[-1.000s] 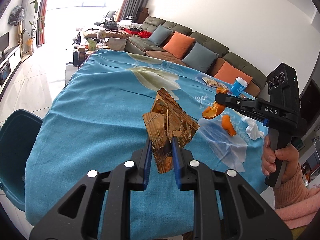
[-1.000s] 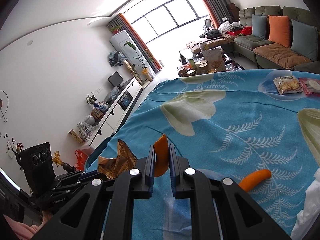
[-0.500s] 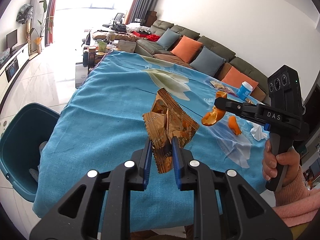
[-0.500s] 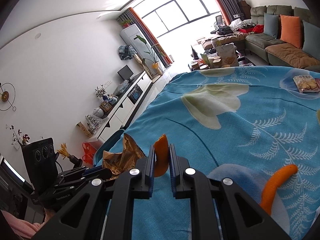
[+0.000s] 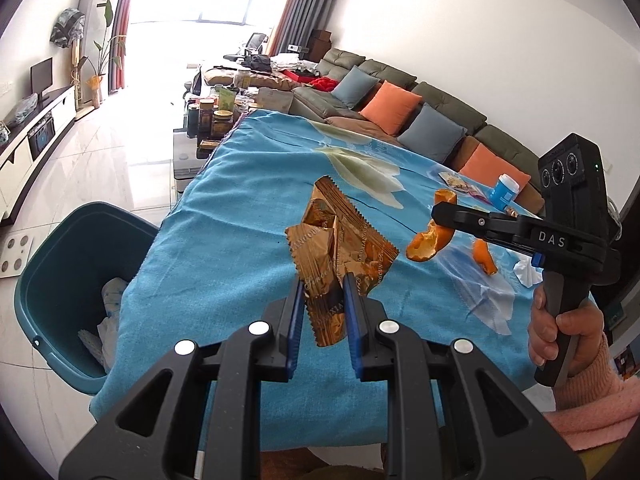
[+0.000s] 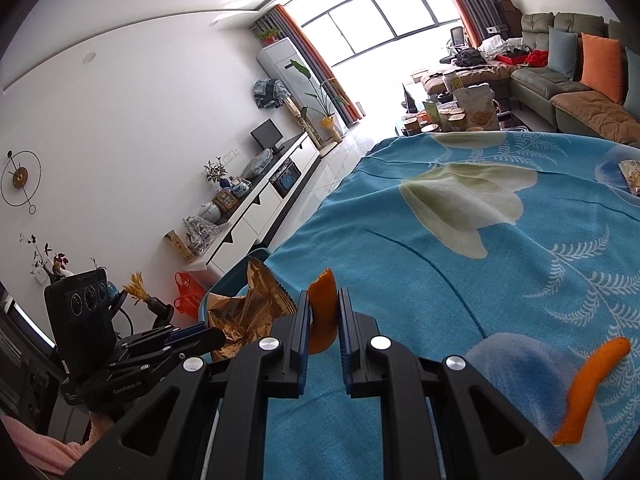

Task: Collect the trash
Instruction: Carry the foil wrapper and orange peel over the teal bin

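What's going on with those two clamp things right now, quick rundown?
Left tool shut on gold wrapper. Right tool shut on orange peel. Teal bin open beside table, path clear. More peel on cloth.

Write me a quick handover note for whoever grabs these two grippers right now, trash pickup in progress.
Left gripper: shut on the gold wrapper, held above the blue cloth.
Right gripper: shut on an orange peel, also held above the cloth.
Teal bin: on the floor off the cloth's left edge, white trash already inside.
Done: both pieces picked up.
Left: drop both in the bin, then fetch the second peel and the crumpled tissue. The snack packets and blue cup at the far end may not be trash.
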Tool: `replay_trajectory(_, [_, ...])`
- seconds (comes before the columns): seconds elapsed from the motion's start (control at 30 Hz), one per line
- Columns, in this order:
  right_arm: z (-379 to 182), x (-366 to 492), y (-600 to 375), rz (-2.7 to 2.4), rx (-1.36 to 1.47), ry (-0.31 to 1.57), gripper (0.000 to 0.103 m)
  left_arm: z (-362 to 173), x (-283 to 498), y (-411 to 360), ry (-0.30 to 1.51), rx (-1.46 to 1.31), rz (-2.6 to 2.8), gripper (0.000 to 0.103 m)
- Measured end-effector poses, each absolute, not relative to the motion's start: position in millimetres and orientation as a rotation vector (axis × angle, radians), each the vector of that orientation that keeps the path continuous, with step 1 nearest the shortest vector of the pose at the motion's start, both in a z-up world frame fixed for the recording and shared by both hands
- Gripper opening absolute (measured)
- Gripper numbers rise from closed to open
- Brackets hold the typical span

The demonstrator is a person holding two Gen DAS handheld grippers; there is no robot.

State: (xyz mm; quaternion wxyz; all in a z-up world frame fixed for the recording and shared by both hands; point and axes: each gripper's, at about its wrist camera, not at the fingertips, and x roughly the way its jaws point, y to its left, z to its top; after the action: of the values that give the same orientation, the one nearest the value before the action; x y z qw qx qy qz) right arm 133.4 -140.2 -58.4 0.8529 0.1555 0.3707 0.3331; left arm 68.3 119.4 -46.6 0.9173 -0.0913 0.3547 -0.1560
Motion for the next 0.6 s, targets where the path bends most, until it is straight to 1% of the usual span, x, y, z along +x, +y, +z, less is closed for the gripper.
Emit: replay_trajectory(0.6, [-59,140,-103,0.776,0.301,0.795,0.012,-42,53,153,0.701,-0.211,-0.234,0.02])
